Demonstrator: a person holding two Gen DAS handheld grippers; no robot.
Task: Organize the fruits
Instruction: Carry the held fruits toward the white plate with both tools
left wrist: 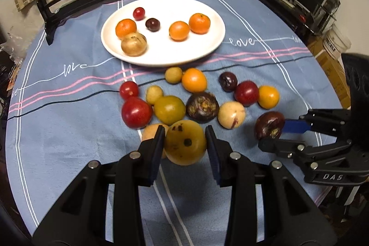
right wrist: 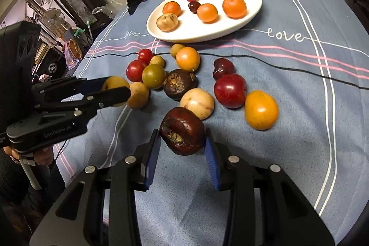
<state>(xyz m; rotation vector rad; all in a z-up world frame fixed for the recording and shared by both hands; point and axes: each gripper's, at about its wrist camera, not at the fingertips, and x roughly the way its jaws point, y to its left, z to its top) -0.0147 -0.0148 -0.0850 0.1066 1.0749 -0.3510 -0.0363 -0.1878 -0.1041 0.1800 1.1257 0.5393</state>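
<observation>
**Each gripper holds one fruit above the cloth**

Left wrist view: the left gripper [left wrist: 185, 142] is closed on a yellow fruit [left wrist: 185, 145], which sits squarely between its two black fingers, both pads pressed to its sides. The fruit is round, dull yellow-ochre, with a few dark spots on its skin. It is held just in front of the loose pile of fruits [left wrist: 200, 98] lying on the blue tablecloth [left wrist: 69, 130]. Beyond the pile stands the white plate [left wrist: 214, 15], bearing six small fruits. At the right edge the right gripper [left wrist: 274, 133] comes in from the side, clamped on a dark purple fruit [left wrist: 269, 125].

Right wrist view: the right gripper [right wrist: 183, 142] grips the dark purple fruit [right wrist: 182, 130] between its blue pads. Its skin is glossy, brown-purple and wrinkled, with a rough tan scar at the stem end. It hangs just nearer than a pale yellow fruit [right wrist: 197, 103] on the cloth. At the left, the left gripper [right wrist: 120, 89] holds the yellow fruit [right wrist: 115, 84] beside the pile.
</observation>
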